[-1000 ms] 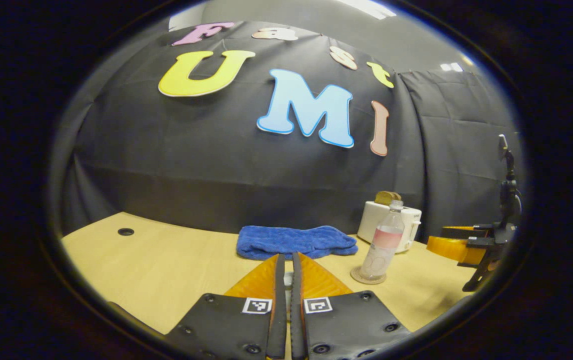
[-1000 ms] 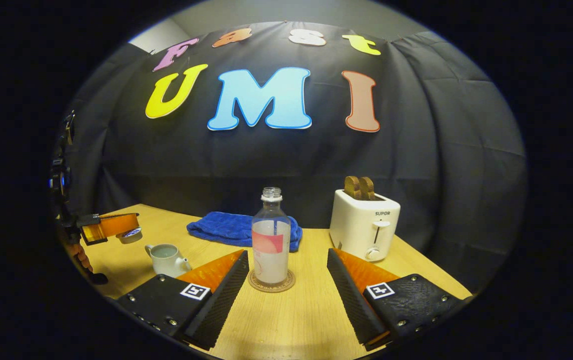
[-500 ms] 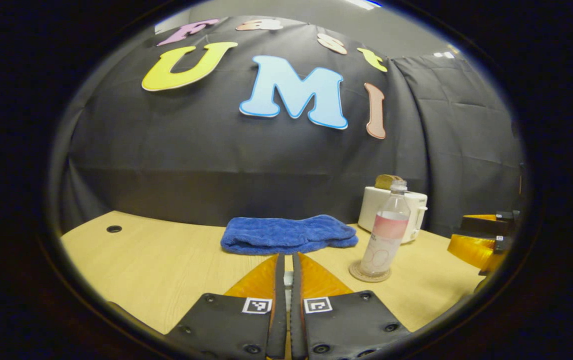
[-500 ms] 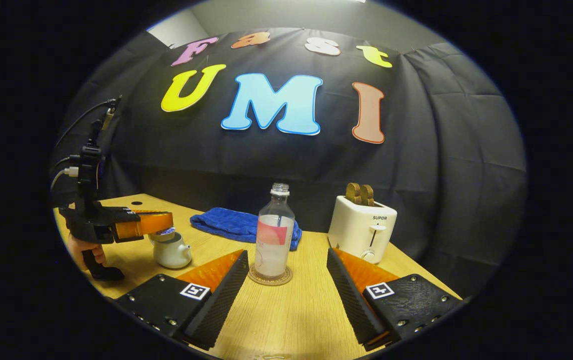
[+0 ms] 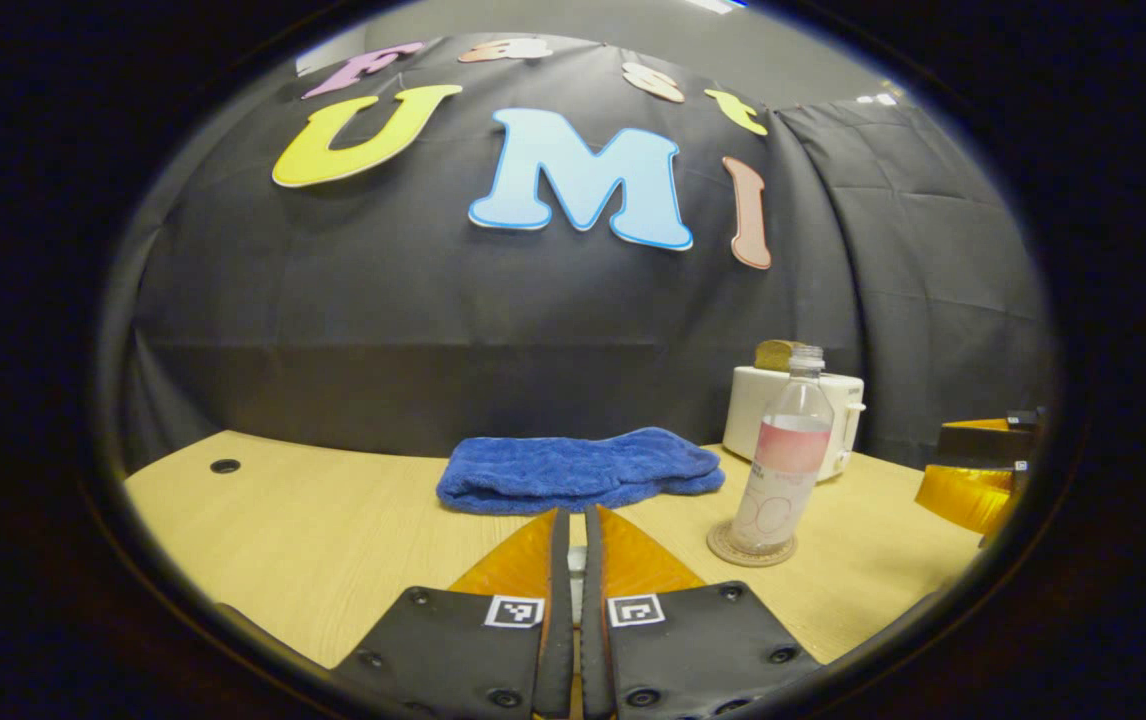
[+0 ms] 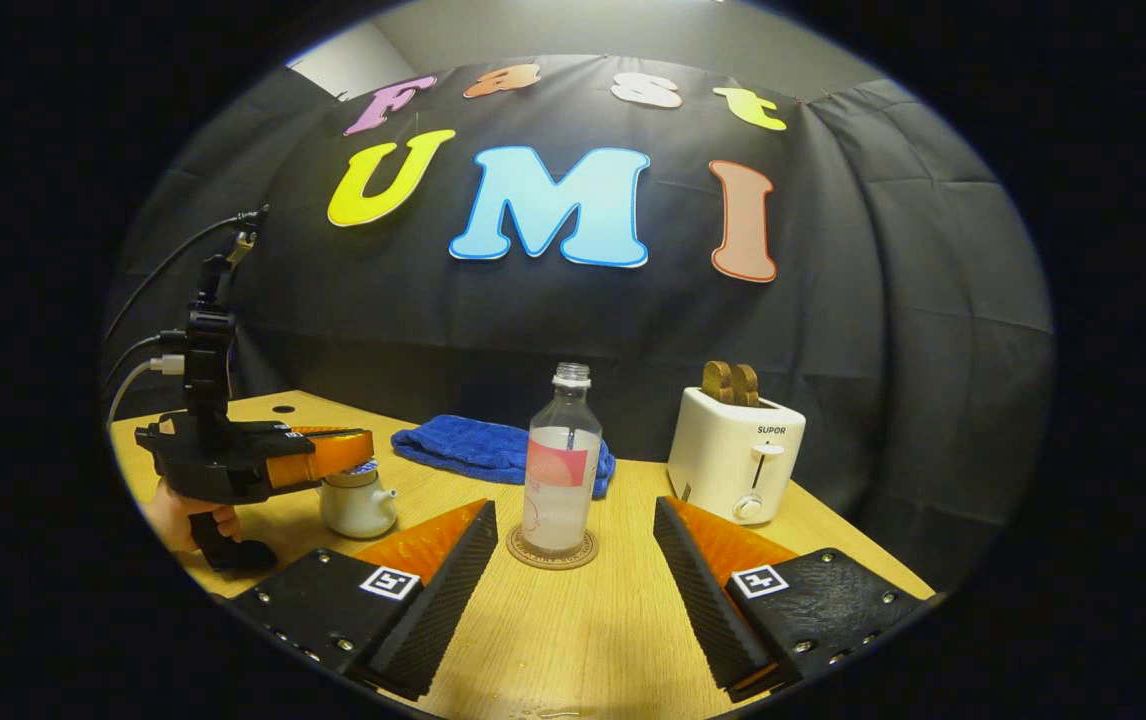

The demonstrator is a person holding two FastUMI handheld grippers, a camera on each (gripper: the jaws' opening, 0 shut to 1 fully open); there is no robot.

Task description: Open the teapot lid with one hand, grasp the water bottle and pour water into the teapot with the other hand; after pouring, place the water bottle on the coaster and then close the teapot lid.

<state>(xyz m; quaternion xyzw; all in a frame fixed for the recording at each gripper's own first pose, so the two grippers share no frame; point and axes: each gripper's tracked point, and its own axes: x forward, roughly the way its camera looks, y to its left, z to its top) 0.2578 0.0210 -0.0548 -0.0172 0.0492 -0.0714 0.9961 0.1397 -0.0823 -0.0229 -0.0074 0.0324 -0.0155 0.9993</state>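
Between the right gripper point(image 6: 573, 540) fingers stands the water bottle point(image 6: 561, 465), untouched.

I see a blue towel point(image 6: 493, 450) lying folded on the worktop point(image 6: 583, 640) near the back wall, a white toaster point(image 6: 736, 455) holding bread off to its right.

Clear plastic bottle point(image 6: 560, 470); matt wood table point(image 6: 573, 640).

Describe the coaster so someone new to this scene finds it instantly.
Start at the white toaster by the back of the light wooden table, then come forward and left to the clear plastic water bottle with a pink label. The small round brown coaster is the flat disc under that bottle, the only thing there lying flush with the tabletop.
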